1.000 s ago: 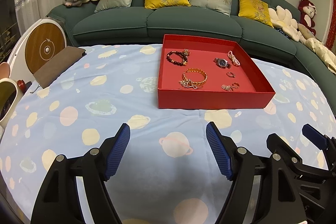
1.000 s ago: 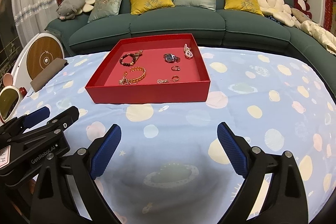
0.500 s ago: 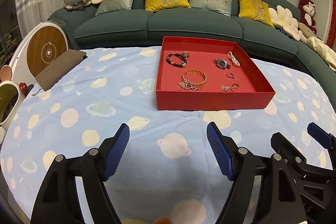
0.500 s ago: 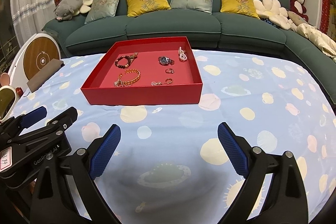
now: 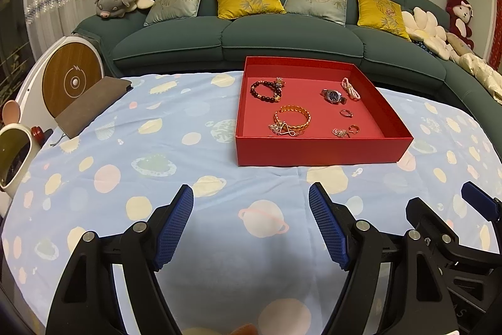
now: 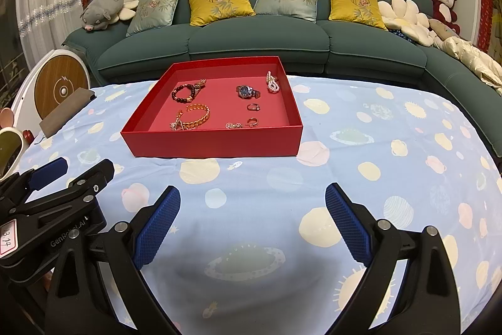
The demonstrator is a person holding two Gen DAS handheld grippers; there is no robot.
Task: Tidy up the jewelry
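A red tray (image 5: 317,151) (image 6: 213,143) sits on the blue planet-print cloth, well ahead of both grippers. It holds a dark bead bracelet (image 5: 265,90) (image 6: 183,93), a gold bracelet (image 5: 292,116) (image 6: 197,115), a watch (image 5: 332,95) (image 6: 246,90), a pearl piece (image 5: 349,87) (image 6: 272,82), rings (image 5: 346,113) (image 6: 252,106) and small charms (image 5: 340,132). My left gripper (image 5: 251,206) is open and empty above the cloth. My right gripper (image 6: 252,203) is open and empty; it also shows at the right of the left wrist view (image 5: 451,209).
A green sofa (image 5: 282,36) with cushions and plush toys runs behind the table. A brown notebook (image 5: 91,105) lies at the table's left edge, by a round wooden-faced device (image 5: 72,77). A white mug-like object (image 5: 14,156) stands at far left.
Both grippers have drawn back and risen slightly, so the tray looks a little farther away. Both stay open and empty.
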